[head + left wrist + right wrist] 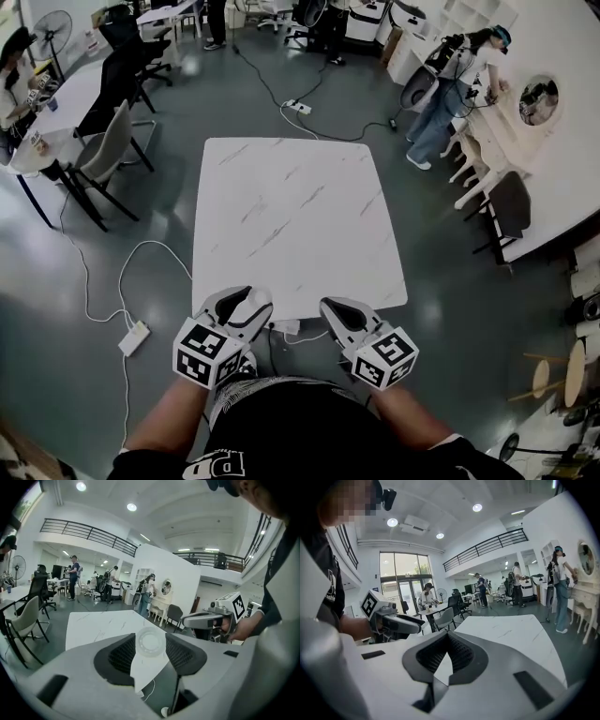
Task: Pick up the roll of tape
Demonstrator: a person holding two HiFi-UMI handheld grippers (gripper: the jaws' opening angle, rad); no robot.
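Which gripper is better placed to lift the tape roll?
Left. The clear tape roll is already clamped between the jaws of the left gripper; the right gripper is shut and empty beside it.

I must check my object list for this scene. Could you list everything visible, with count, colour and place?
table: one, white marbled, middle of the room
roll of tape: one, clear, between the jaws of the left gripper
chair: one, grey, left of the table
power strips: two, white, on the floor, near left and beyond the table
people: several, at the room's edges
left gripper: one, white and grey, closed on the roll of tape
right gripper: one, white and grey, jaws together, empty
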